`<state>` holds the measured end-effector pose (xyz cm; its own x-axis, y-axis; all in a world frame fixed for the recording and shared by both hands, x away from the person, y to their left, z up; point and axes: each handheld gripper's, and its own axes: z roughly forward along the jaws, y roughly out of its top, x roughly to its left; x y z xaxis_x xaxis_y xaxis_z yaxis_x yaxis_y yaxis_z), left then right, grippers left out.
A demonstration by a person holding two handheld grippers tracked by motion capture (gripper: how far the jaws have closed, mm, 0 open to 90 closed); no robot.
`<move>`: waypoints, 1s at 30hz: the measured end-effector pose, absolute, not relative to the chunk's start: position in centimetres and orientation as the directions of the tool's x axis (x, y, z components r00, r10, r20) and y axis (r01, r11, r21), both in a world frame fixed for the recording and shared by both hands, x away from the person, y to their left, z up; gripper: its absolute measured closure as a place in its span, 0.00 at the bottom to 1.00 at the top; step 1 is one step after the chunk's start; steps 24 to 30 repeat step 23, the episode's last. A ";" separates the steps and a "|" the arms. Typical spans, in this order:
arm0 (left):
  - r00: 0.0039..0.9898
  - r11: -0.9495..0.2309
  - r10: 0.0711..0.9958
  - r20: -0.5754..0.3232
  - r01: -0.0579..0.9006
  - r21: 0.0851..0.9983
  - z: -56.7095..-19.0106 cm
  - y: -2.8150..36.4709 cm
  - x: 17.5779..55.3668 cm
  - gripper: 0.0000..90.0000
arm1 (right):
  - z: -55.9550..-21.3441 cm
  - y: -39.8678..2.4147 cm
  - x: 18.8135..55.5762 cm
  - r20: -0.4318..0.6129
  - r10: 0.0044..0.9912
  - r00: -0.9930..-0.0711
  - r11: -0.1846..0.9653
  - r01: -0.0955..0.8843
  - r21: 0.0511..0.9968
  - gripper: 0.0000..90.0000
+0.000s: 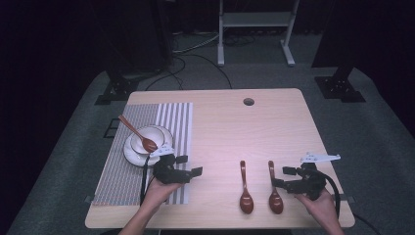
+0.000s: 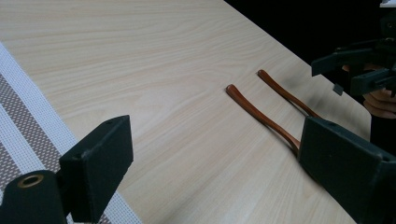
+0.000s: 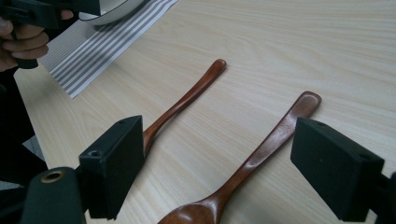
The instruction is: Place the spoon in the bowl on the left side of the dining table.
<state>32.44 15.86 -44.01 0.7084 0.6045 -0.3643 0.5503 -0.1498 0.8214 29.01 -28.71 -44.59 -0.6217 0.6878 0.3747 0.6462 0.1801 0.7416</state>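
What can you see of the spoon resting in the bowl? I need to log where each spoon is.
The spoon in the bowl is reddish-brown, glossy, wood-like, with a long slim handle. Its scoop lies inside the white bowl near the middle, and its handle leans over the rim, slanting up toward the table's far left above the striped placemat. No gripper touches it.

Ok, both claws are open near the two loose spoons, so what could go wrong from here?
1. The two wooden spoons lie close side by side; the right claw may nudge one while grabbing the other.
2. The third spoon rests tilted in the white bowl; the left claw, right beside the bowl, could knock it out.
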 end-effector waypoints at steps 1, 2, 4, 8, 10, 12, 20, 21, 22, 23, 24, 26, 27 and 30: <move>0.709 -0.151 0.604 -0.364 0.550 0.821 -44.1 15.9 32.4 0.10 | -44.7 -28.9 29.0 0.371 0.696 -0.615 0.178 0.648 0.740 0.18; 0.710 -0.149 0.603 -0.364 0.548 0.823 -44.2 15.9 32.2 0.10 | -44.7 -29.0 29.0 0.369 0.700 -0.611 0.177 0.650 0.739 0.18; 0.712 -0.153 0.602 -0.360 0.546 0.824 -44.3 15.9 32.0 0.10 | -44.8 -29.2 29.0 0.365 0.707 -0.606 0.176 0.651 0.738 0.18; 0.720 -0.155 0.593 -0.361 0.541 0.826 -44.2 15.4 31.5 0.07 | -44.9 -29.5 28.9 0.360 0.716 -0.598 0.170 0.649 0.742 0.18; 0.732 -0.169 0.584 -0.352 0.534 0.829 -44.2 15.0 31.4 0.07 | -44.9 -29.6 28.9 0.358 0.719 -0.596 0.167 0.648 0.743 0.18; 0.737 -0.179 0.581 -0.346 0.530 0.829 -44.2 14.7 31.4 0.07 | -45.0 -29.7 29.0 0.354 0.724 -0.591 0.167 0.649 0.742 0.18; 0.750 -0.203 0.578 -0.321 0.514 0.833 -44.1 14.5 31.1 0.04 | -45.1 -30.4 29.0 0.353 0.738 -0.575 0.147 0.648 0.747 0.18; 0.748 -0.197 0.579 -0.325 0.515 0.834 -44.1 14.6 31.1 0.04 | -45.1 -30.4 29.0 0.354 0.738 -0.574 0.142 0.645 0.751 0.18; 0.748 -0.197 0.579 -0.325 0.515 0.834 -44.1 14.6 31.1 0.04 | -45.1 -30.4 29.0 0.354 0.738 -0.574 0.142 0.645 0.751 0.18; 0.749 -0.198 0.579 -0.322 0.512 0.836 -44.1 14.6 31.1 0.04 | -45.1 -30.4 29.0 0.354 0.738 -0.575 0.142 0.645 0.751 0.18; 0.749 -0.198 0.579 -0.322 0.512 0.836 -44.1 14.6 31.1 0.04 | -45.1 -30.4 29.0 0.354 0.738 -0.575 0.142 0.645 0.751 0.18; 0.749 -0.198 0.579 -0.322 0.512 0.836 -44.1 14.6 31.1 0.04 | -45.1 -30.4 29.0 0.354 0.738 -0.575 0.142 0.645 0.751 0.18; 0.749 -0.198 0.579 -0.322 0.512 0.836 -44.1 14.6 31.1 0.04 | -45.1 -30.4 29.0 0.354 0.738 -0.575 0.142 0.645 0.751 0.18; 0.749 -0.198 0.579 -0.322 0.512 0.836 -44.1 14.6 31.1 0.04 | -45.1 -30.4 29.0 0.354 0.738 -0.575 0.142 0.645 0.751 0.18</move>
